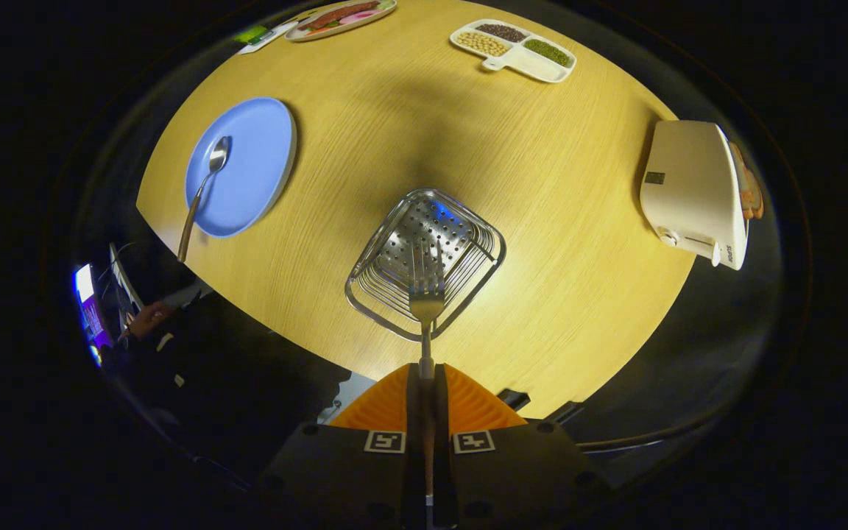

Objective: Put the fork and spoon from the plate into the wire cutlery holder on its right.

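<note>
Holding item: fork (426,313), clamped by its handle between both fingers of the gripper (426,379), which are closed to a narrow slot around it.

Position: the fork is suspended above the wire cutlery holder (425,261), tines overlapping the near rim and perforated floor.

Orientation: the long axis runs straight ahead along the fingers; the tines point away, down toward the holder.

Handling note: the tines should be centred over the opening, clear of the near rim, before the fork is lowered and freed; release from height is likely to cause bounce.

Outstanding: spoon (202,193), lying on the blue plate (262,158), handle overhanging the plate's rim and the edge of the table (542,221).
</note>
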### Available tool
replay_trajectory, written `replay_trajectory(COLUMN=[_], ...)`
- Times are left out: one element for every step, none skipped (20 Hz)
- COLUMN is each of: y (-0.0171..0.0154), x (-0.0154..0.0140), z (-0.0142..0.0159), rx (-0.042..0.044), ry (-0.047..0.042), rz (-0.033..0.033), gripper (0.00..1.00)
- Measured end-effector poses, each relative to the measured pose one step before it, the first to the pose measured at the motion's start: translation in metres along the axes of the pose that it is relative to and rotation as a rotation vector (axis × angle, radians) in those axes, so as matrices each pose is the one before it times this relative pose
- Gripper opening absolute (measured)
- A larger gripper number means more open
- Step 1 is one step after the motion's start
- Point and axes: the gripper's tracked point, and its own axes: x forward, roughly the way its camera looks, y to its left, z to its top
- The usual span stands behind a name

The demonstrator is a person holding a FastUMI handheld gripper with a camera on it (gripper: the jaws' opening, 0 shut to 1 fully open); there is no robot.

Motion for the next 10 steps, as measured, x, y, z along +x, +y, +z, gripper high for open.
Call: replay_trajectory(y=[-0.00030,0.00098,0.00001,0.00078,0.00051,-0.00008,0.00004,0.00007,0.00046,-0.00003], x=[0.00281,0.00182,0.00127,0.00078,0.00116,0.00050,0.00120,0.00134,-0.00020,0.00028], z=[0.00214,0.00294,0.00274,0.00358,0.00245,0.00106,0.00195,0.00241,0.00066,0.00250], rx=[-0.00434,-0.00181,-0.00211,-0.00071,0.00243,-0.00180,-0.00208,0.00288,-0.00104,0.00138], ry=[0.01817,0.00887,-0.00041,-0.00315,-0.00067,0.00105,-0.00052,-0.00751,-0.00809,-0.01545], rz=[0.00008,0.00238,0.00120,0.00253,0.00193,-0.00152,-0.00051,0.00084,0.00124,0.00264], gripper=[0.09,0.10,0.10,0.09,0.11,0.11,0.11,0.13,0.13,0.15])
